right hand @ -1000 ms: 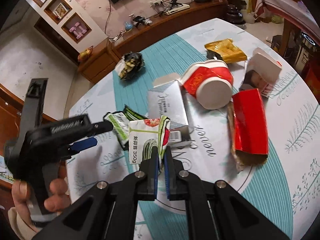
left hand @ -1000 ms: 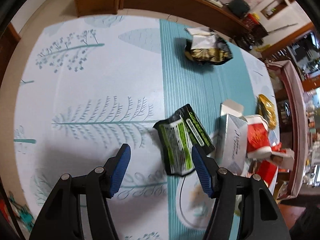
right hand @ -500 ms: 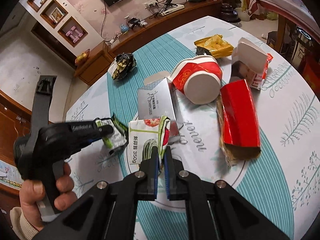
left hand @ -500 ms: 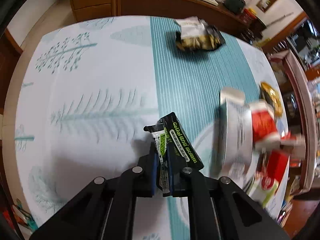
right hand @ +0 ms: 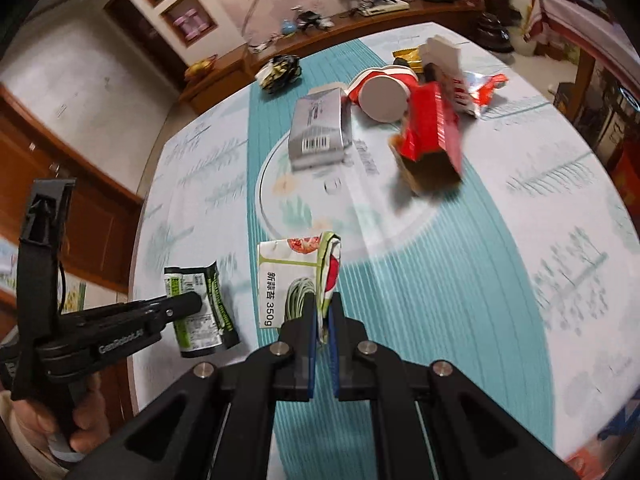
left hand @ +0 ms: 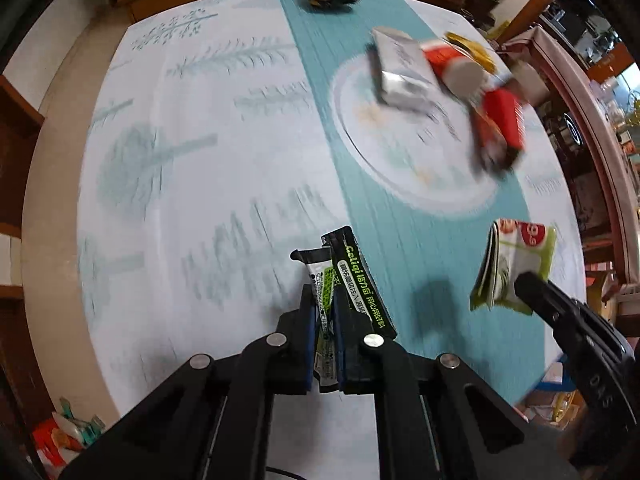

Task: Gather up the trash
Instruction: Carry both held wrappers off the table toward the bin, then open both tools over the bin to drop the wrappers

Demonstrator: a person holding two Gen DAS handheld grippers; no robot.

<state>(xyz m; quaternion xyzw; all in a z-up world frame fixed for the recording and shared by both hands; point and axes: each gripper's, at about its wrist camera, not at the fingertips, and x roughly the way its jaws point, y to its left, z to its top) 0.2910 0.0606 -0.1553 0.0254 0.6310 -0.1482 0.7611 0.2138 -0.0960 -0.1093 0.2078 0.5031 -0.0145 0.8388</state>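
My left gripper [left hand: 323, 300] is shut on a black and green snack wrapper [left hand: 348, 276] and holds it above the near part of the round table [left hand: 224, 152]. It also shows in the right wrist view [right hand: 198, 312]. My right gripper [right hand: 323, 304] is shut on a white and green food packet [right hand: 292, 276], lifted off the table; the packet also shows in the left wrist view [left hand: 514, 266]. The two grippers hang side by side, the left one [right hand: 188, 304] to the left.
Farther out on the table lie a silver carton [right hand: 320, 128], a red paper cup [right hand: 380, 92], a red box [right hand: 430, 128], a white and red carton [right hand: 448, 64], a yellow wrapper [right hand: 408, 58] and a crumpled black and gold bag [right hand: 282, 70]. A wooden sideboard [right hand: 360, 28] stands behind.
My left gripper has closed on the black and green wrapper and lifted it. Both grippers have drawn back toward the near table edge with their loads.
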